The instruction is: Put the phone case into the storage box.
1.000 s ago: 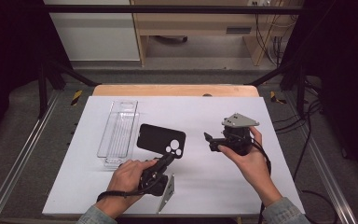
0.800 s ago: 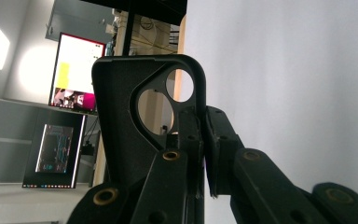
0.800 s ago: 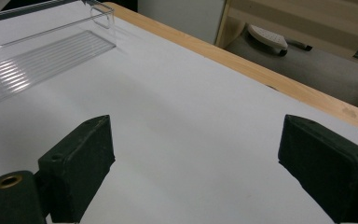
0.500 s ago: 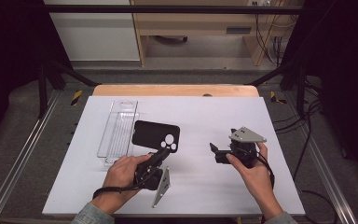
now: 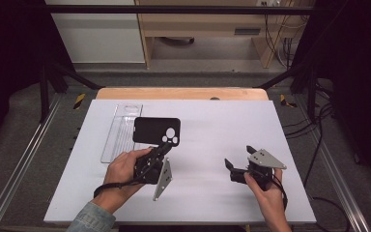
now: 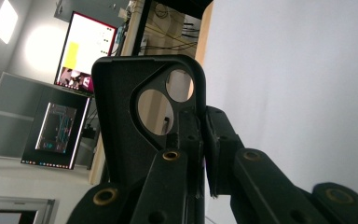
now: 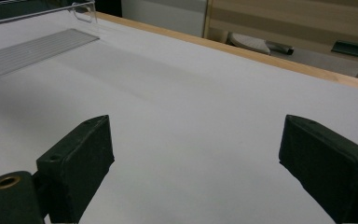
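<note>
Left gripper [image 5: 163, 150] fingers [image 6: 214, 154] clenched on the camera-cutout corner of the black phone case [image 5: 155, 130]; lifted off the desk [image 5: 207, 125] and drawn nearer since a second ago, so seemingly in transit; right gripper [image 5: 236, 162] fingers [image 7: 77, 161] released, retreated rightward; beyond, clear tray [image 5: 121, 130]; dark room around.

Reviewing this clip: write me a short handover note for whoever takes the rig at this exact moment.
Left gripper: shut on the black phone case, gripping its edge by the camera cutout, case held above the table.
Right gripper: open, holding nothing, low over the white table on the right.
Clear plastic tray: lies flat beside the case, at its left, nothing in it.
Done: case picked up.
Left: probably setting the case into the tray; that is a guess.
</note>
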{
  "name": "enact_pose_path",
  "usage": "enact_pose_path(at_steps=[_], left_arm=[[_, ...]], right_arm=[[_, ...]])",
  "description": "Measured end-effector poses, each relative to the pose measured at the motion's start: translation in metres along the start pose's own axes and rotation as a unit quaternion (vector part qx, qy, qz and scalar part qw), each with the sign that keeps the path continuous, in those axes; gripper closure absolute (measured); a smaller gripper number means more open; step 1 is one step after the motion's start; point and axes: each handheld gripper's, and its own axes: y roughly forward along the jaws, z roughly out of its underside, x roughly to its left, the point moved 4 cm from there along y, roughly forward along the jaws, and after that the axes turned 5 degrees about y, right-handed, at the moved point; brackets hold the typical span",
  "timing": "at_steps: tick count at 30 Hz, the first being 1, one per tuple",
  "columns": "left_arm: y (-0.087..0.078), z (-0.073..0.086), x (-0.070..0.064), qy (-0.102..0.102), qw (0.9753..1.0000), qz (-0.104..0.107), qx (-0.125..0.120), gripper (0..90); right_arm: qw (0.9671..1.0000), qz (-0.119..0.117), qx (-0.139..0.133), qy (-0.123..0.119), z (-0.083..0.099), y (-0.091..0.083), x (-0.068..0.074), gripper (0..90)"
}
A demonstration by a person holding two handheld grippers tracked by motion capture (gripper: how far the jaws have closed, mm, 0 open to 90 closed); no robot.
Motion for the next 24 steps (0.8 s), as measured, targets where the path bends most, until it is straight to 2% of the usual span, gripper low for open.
enact_pose_path(at_steps=[4, 8, 10, 15, 18, 21, 24], left_arm=[[0.004, 0.004, 0.01, -0.018, 0.9998, -0.001, 0.005, 85.5], [0.009, 0.009, 0.016, -0.044, 0.999, 0.0, 0.011, 85.4], [0.012, 0.012, 0.019, -0.051, 0.9986, -0.002, 0.016, 85.5], [0.016, 0.017, 0.029, -0.084, 0.9962, -0.006, 0.021, 85.5], [0.017, 0.02, 0.036, -0.107, 0.9939, -0.013, 0.021, 85.5], [0.017, 0.023, 0.042, -0.136, 0.9904, -0.02, 0.017, 85.5], [0.017, 0.026, 0.047, -0.155, 0.9874, -0.025, 0.016, 85.5]], right_arm=[[0.9999, 0.008, -0.011, -0.008, 0.011, -0.003, -0.001, 10.4], [0.9998, 0.004, -0.021, -0.005, 0.017, -0.005, -0.002, 9.2], [0.9996, -0.005, -0.028, 0.006, 0.018, -0.007, -0.002, 8.8], [0.9993, -0.014, -0.034, 0.008, 0.019, -0.008, -0.001, 7.9], [0.9993, -0.013, -0.036, 0.005, 0.021, -0.009, -0.001, 7.2], [0.9993, -0.013, -0.034, 0.007, 0.023, -0.01, -0.001, 7.2], [0.9993, -0.013, -0.034, 0.009, 0.024, -0.01, -0.002, 7.2]])
